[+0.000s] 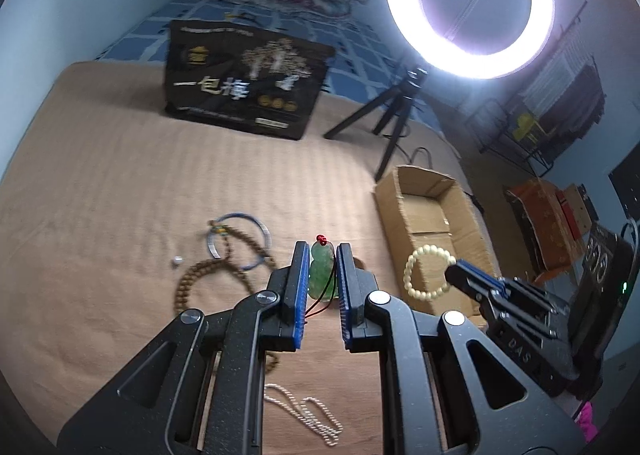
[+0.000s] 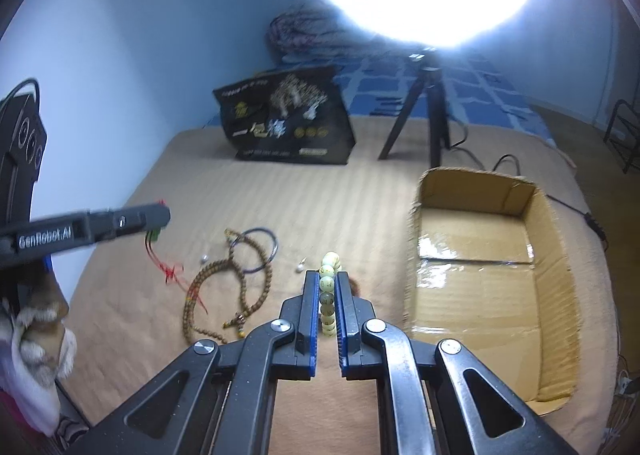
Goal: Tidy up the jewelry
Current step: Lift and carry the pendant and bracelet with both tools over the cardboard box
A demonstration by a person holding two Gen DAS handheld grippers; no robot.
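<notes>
My left gripper [image 1: 322, 251] is shut on a green gourd-shaped pendant [image 1: 321, 271] with a red cord, lifted above the tan blanket [image 1: 120, 175]. My right gripper [image 2: 327, 279] is shut on a pale yellow bead bracelet [image 2: 328, 295]; in the left wrist view that bracelet [image 1: 420, 275] hangs from the right gripper's [image 1: 454, 267] tip, in front of an open cardboard box [image 1: 424, 215]. In the right wrist view the left gripper [image 2: 160, 217] holds the pendant [image 2: 154, 235] at the left, red cord dangling. Brown bead strings [image 2: 224, 291] and a blue bangle [image 2: 260, 251] lie on the blanket.
A white chain necklace [image 1: 312, 419] lies near the front edge. A black printed bag [image 1: 244, 79] stands at the back, beside a ring light [image 1: 468, 7] on a tripod [image 1: 396, 111]. The empty box [image 2: 488, 279] sits at right. Small pearl pieces [image 2: 300, 266] lie between the beads and the box.
</notes>
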